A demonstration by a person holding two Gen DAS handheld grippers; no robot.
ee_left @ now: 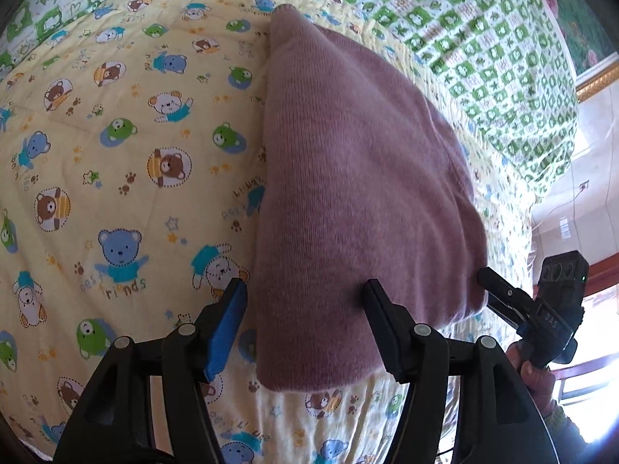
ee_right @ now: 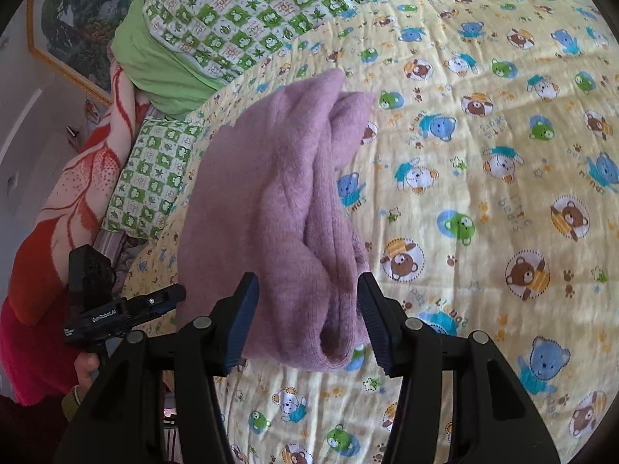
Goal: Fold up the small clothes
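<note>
A mauve knitted garment [ee_left: 348, 178] lies folded on a yellow quilt with cartoon bears [ee_left: 116, 154]. My left gripper [ee_left: 305, 294] is open, its jaws standing at either side of the garment's near edge. In the right wrist view the garment [ee_right: 271, 201] shows several folded layers on the quilt [ee_right: 483, 154]. My right gripper [ee_right: 307, 297] is open and straddles the garment's near end. The right gripper also shows in the left wrist view [ee_left: 503, 294] at the garment's right edge. The left gripper shows in the right wrist view [ee_right: 162, 299] at the garment's left side.
A green-and-white patterned quilt [ee_left: 483, 58] lies piled at the far side of the bed; it also shows in the right wrist view [ee_right: 240, 11]. A red and white blanket [ee_right: 69, 201] and a green cloth [ee_right: 162, 69] lie at the left. A framed picture [ee_right: 77, 19] hangs on the wall.
</note>
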